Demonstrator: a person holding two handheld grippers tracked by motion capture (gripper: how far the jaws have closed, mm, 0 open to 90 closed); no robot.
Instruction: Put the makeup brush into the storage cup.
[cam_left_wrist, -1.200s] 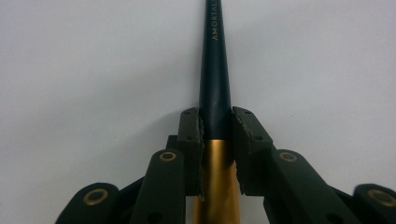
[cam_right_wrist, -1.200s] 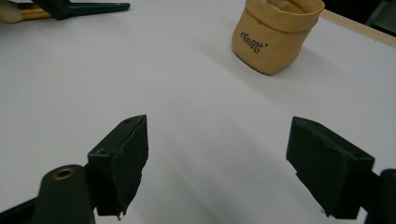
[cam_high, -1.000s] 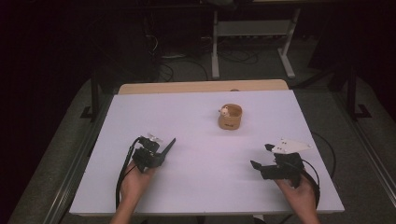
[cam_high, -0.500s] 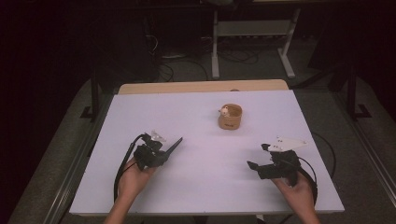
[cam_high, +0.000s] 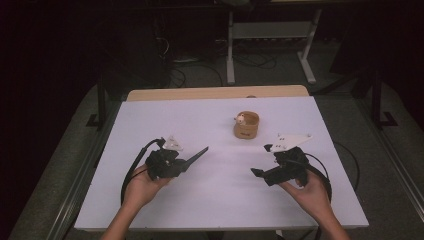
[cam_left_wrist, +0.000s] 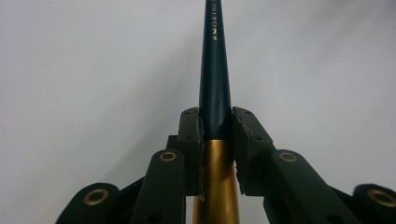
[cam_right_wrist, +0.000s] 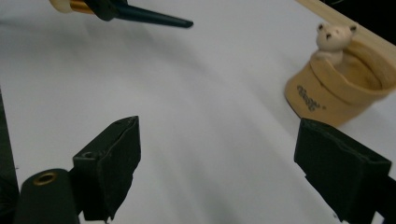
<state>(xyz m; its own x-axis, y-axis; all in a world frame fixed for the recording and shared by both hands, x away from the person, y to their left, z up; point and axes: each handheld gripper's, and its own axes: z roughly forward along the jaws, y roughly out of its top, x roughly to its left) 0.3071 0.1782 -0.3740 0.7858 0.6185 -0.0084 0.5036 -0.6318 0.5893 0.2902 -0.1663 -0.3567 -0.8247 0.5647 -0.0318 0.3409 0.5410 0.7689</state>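
Left tongs (cam_left_wrist: 217, 154) clamped on a dark brush handle (cam_left_wrist: 214, 70) with a gold ferrule, tip sticking out past the jaws. Right tongs (cam_right_wrist: 217, 172) spread wide, nothing between them. Tan bear cup (cam_high: 246, 125) on the table (cam_high: 150, 120), ahead of both tongs, nearer the right.

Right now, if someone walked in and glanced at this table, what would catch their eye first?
Probably the tan cup with a little bear figure on its rim, alone toward the far side of the white table. Next, the left gripper, shut on a dark, gold-banded brush handle, while the right gripper is wide open.
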